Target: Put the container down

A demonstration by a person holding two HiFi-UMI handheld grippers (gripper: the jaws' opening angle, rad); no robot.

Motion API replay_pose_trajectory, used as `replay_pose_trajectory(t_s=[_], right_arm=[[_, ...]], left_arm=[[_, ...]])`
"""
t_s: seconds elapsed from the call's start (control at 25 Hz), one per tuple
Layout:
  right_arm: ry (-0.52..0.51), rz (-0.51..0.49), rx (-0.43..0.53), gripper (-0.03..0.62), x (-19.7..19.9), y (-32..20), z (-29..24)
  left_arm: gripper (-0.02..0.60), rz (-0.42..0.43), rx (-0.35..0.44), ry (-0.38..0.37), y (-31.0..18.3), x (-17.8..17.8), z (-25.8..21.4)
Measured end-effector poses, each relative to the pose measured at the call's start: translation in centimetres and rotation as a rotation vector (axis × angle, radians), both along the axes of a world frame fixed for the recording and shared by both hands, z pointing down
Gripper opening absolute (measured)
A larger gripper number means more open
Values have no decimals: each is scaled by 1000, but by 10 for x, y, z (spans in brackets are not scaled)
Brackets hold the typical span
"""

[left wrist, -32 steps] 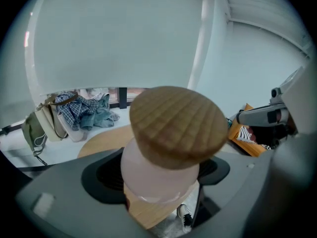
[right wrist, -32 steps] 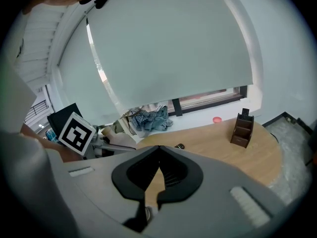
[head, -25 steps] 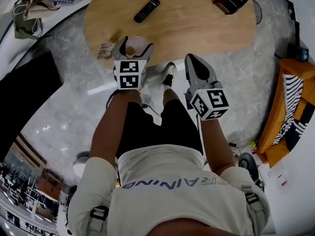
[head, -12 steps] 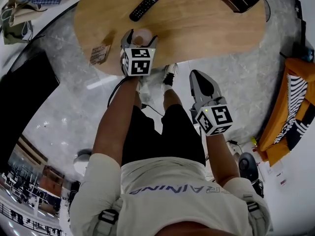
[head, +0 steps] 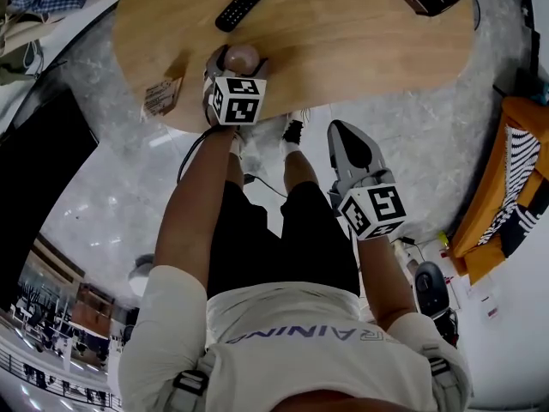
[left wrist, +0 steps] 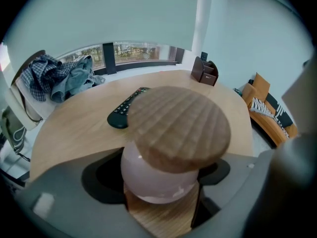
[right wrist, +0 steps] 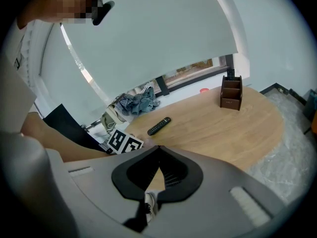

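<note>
The oval wooden table (head: pixel 360 45) fills the top of the head view, and the person stands at its near edge with both arms reaching down. The left gripper (head: pixel 236 65) is over the tabletop just inside that edge. The right gripper (head: pixel 341 134) hangs off the table, over the stone floor beside the person's legs, so the left hand is the one placed to do the setting down.

The left gripper's jaws stand wide and are clamped on the container (left wrist: pixel 166 175), a pale pink rounded jar with a ridged wooden lid (left wrist: pixel 181 128). The jar sits between the two jaws with its lid facing up toward the gripper's camera. Its long axis appears roughly upright, and the gripper comes at it steeply from above and from the person's side. Bare wood shows directly beneath the jar, between the jaws, so the surface lies straight below it. Whether the base already touches the wood cannot be told.

The right gripper's own view shows its jaws closed together with nothing between them.

A black remote (head: pixel 244 3) lies farther in on the table, well apart from the jar. A small paper packet (head: pixel 161 97) lies near the edge to the left of the left gripper.
</note>
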State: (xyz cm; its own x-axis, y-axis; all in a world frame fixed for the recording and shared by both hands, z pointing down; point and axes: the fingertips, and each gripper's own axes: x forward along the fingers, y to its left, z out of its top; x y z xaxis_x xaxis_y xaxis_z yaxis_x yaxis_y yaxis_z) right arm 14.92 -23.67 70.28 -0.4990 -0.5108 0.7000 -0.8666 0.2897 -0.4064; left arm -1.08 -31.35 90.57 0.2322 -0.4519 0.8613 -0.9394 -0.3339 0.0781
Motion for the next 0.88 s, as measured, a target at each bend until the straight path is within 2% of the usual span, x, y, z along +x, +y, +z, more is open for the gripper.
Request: replay_pose_trajectory(t_s=[0.16,0.6,0.64,0.72,0.88], right_arm=[[2,5,-11,15,1,2,5],[-17,-13,-21,15,-11,8,1],[-21,-16,-21,15,-11,9,0],[-27,-24,-21,15,-13,11,-1],[-25,-28,-17,15,-12,14,-4]], left_arm=[[402,-4,13,-13,-2,0,1],[405,-9,-12,-10,-2,3,2],[441,-7,-17,-1,-2,4,2],[469,-3,-28,15,-1,7,3],[485,-30,-37,34,1,5,-2]])
